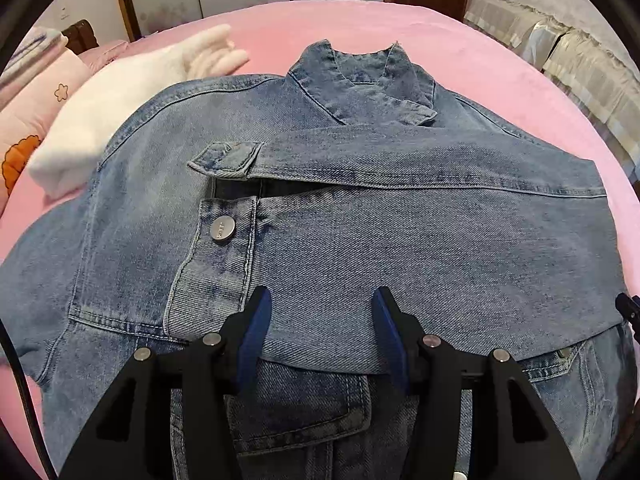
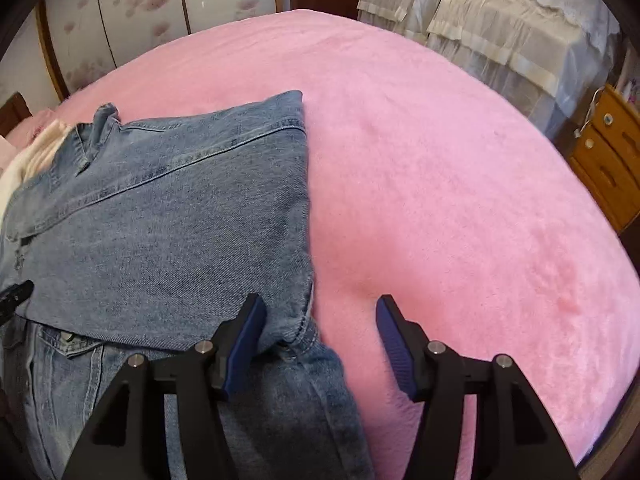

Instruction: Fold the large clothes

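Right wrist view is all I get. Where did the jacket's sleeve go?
Observer: A sleeve lies folded across the jacket, just below the collar.
Operator: Any buttons there?
Observer: Yes, a silver button on a second cuff under that sleeve.
Operator: Is the left gripper holding something?
Observer: No. The left gripper is open over the denim, pinching nothing.
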`<state>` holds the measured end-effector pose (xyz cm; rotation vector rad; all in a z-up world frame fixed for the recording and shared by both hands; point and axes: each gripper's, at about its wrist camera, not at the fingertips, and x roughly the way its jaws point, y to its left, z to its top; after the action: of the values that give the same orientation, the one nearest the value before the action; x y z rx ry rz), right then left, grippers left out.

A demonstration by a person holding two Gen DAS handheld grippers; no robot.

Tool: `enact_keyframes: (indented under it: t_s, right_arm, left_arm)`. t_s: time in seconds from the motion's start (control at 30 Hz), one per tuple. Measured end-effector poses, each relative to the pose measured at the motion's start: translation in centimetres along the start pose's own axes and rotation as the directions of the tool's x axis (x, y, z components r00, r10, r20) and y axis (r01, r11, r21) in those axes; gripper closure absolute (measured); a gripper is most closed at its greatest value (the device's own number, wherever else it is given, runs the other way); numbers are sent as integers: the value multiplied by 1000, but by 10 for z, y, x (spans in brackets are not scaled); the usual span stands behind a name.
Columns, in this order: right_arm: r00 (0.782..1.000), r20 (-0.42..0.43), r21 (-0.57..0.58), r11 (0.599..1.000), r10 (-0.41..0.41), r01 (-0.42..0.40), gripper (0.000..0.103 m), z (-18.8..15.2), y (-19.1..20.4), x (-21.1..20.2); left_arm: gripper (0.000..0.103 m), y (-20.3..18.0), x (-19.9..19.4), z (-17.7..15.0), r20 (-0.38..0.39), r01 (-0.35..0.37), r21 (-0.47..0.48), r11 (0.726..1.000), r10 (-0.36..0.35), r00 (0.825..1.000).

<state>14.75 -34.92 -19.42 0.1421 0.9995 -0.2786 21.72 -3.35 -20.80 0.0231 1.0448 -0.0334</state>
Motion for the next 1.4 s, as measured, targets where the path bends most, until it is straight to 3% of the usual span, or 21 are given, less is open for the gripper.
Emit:
enact_keyframes:
  t_s: [0.17, 0.23, 0.3, 0.33, 0.6, 0.73, 1.03, 1.27, 1.4]
  right_arm:
    - [1000, -2, 70, 997, 18, -18, 45, -1, -4, -17]
    - [1000, 10, 79, 996, 27, -27, 44, -1, -1, -32]
    - [999, 27, 75, 996, 35, -37, 44, -2, 3, -47]
    - [998, 38, 72, 996, 43, -46, 44, -1, 6, -55]
    - [991, 86, 44, 994, 99, -104, 44, -15, 30, -113]
    - [988, 98, 4, 993, 117, -118, 44, -24, 46, -133]
    - [987, 73, -66, 989, 140, -136, 44, -50, 73, -159]
    - [986, 34, -152, 976, 161, -154, 44, -69, 113, -165]
    - [982, 23, -214, 961, 187, -178, 44, -75, 146, -169]
  left_arm:
    - [42, -2, -17, 5, -30, 39, -6, 999, -39, 999]
    - [40, -4, -33, 6, -7, 55, 0, 998, -55, 998]
    - [27, -5, -49, 6, 16, 65, 9, 998, -65, 998]
    - [26, -6, -62, 4, 38, 71, 14, 997, -72, 997]
    - [25, -2, -133, -16, 94, 106, 42, 994, -109, 990]
    - [25, 2, -155, -28, 99, 88, 61, 994, -94, 991]
    - [25, 28, -183, -55, 28, 96, 62, 993, -97, 995]
    - [25, 73, -193, -69, -33, 78, 83, 993, -76, 997]
    - [25, 129, -198, -71, -47, 57, 29, 998, -56, 997]
